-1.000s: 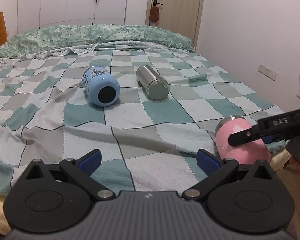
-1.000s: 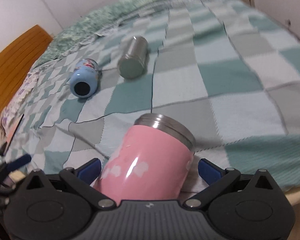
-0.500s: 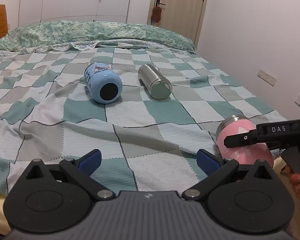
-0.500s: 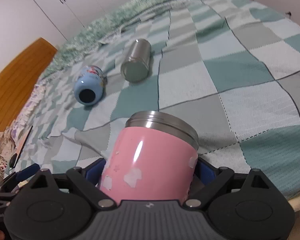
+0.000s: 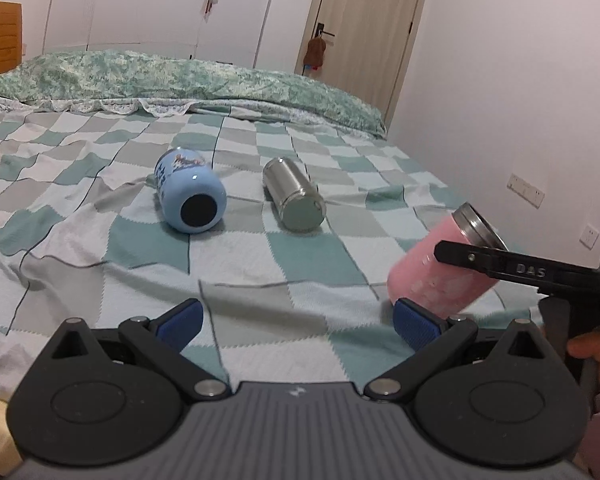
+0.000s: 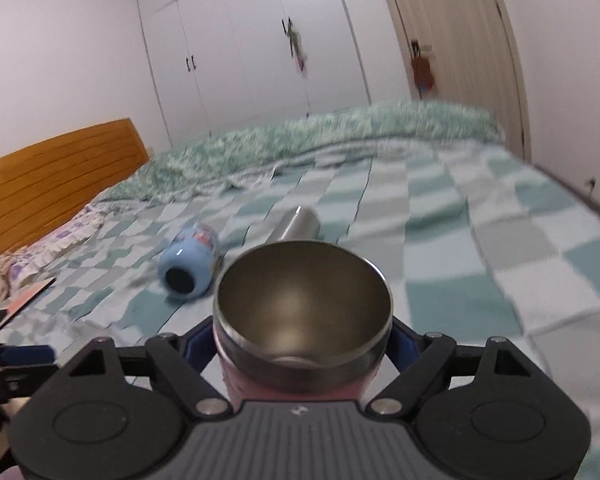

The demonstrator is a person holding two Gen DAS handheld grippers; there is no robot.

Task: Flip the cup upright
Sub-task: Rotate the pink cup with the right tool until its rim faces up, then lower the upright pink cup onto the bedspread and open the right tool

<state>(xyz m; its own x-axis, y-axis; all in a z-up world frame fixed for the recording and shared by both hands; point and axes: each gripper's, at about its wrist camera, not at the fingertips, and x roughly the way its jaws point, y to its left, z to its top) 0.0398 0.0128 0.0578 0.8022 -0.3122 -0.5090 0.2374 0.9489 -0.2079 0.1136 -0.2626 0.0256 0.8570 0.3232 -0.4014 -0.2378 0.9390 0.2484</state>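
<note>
A pink cup (image 5: pixel 440 276) with a steel rim is held tilted above the checked bedspread (image 5: pixel 260 248), mouth up and to the right. My right gripper (image 6: pixel 304 344) is shut on the pink cup (image 6: pixel 304 320), whose open steel mouth faces the right wrist camera. One of its fingers (image 5: pixel 484 262) crosses the cup in the left wrist view. My left gripper (image 5: pixel 298 320) is open and empty, low over the near edge of the bed, left of the cup.
A light blue cup (image 5: pixel 190 196) and a steel cup (image 5: pixel 294 194) lie on their sides mid-bed; both show in the right wrist view (image 6: pixel 190 264), (image 6: pixel 298 226). A wooden headboard (image 6: pixel 52 184) is at left. A door (image 5: pixel 364 52) and wall stand at right.
My right gripper closed on the pink cup, lifted it off the bedspread and tipped it so its mouth turned upward. The left gripper stayed open and barely moved.
</note>
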